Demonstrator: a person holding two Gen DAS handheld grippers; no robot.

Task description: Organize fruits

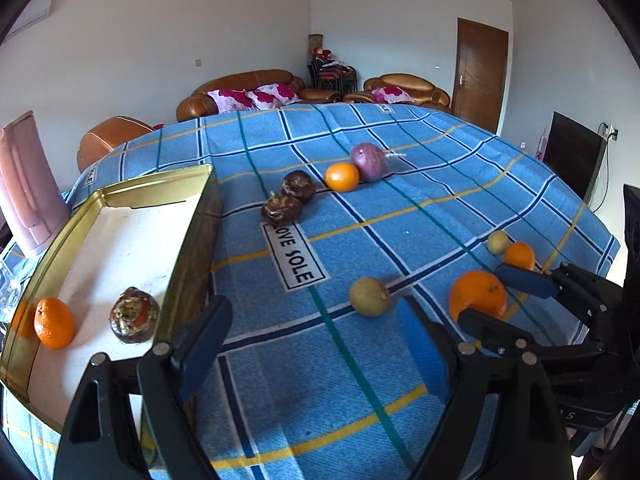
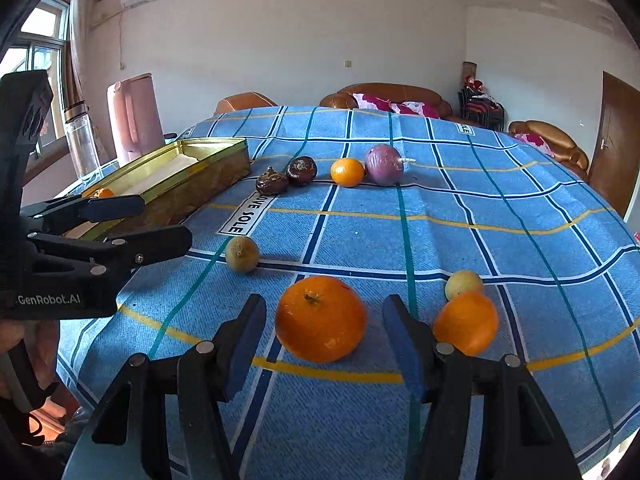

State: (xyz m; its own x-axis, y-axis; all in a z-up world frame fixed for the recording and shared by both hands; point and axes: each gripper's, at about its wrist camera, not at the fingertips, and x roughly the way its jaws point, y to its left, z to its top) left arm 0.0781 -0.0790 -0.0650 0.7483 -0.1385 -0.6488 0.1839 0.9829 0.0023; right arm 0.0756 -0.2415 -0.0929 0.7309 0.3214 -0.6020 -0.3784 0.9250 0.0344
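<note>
The right tongs (image 2: 324,344) stood spread around a big orange (image 2: 321,318), not touching it. The left tongs (image 1: 316,344) hung spread over the blue cloth (image 1: 400,208), beside the gold tin (image 1: 192,240) that held a small orange (image 1: 53,323) and a brown fruit (image 1: 134,314).

Each hand-held gripper is matte black plastic with two long fingers lined on their inner faces with blue pads. On the right hand-held gripper (image 2: 324,344), round silver pins (image 2: 205,346) sit at the finger joints. The left hand-held gripper (image 1: 316,344) is built the same; its body carries white "GenRobot.AI" lettering (image 2: 49,300). A bare-skinned hand (image 2: 24,344) shows beneath it.
</note>
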